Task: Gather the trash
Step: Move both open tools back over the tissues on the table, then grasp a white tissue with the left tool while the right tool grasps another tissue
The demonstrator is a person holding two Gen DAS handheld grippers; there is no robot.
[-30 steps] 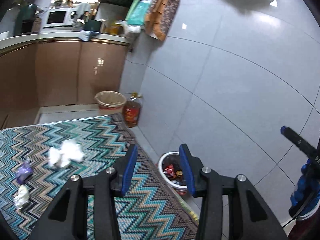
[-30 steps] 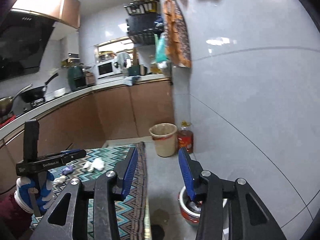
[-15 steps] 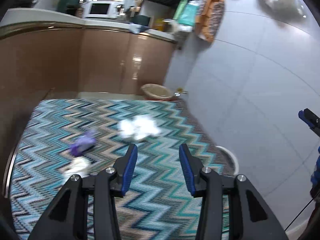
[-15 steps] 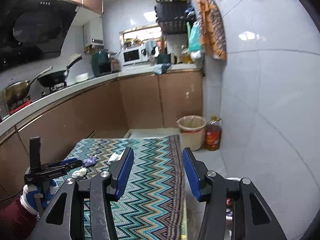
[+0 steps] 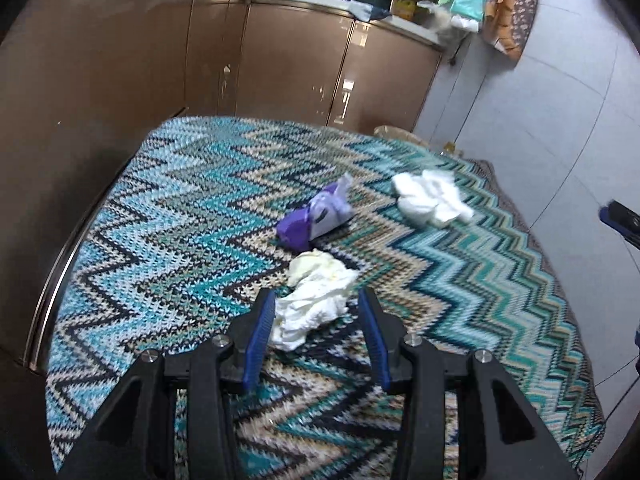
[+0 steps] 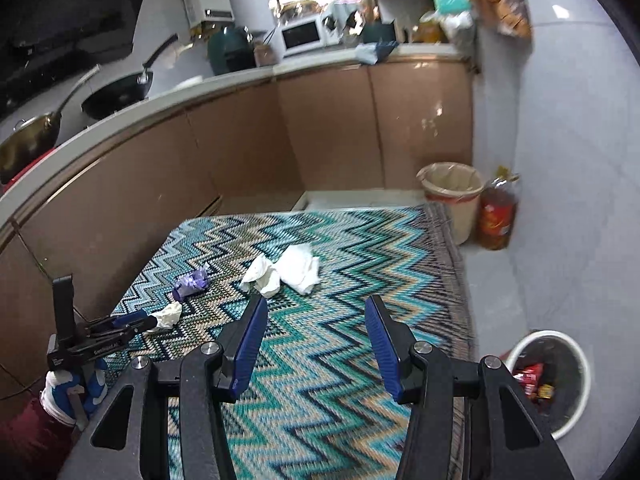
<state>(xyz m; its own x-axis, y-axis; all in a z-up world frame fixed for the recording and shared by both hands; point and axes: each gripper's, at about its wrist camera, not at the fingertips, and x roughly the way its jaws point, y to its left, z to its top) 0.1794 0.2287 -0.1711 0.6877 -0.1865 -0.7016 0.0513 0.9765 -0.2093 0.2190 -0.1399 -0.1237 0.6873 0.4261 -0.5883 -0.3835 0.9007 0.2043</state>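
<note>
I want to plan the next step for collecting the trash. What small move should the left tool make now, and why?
Probably close the left tool on the crumpled white tissue. Its blue fingers are open on either side of that tissue on the zigzag-patterned rug, so it looks ready to grip. If the tissue sits only at the fingertips, easing slightly forward first may help.

A crumpled cream tissue (image 5: 314, 294), a purple wrapper (image 5: 316, 218) and white tissues (image 5: 430, 204) are lying mid-rug (image 5: 160, 240), the white ones nearer its right edge.
</note>
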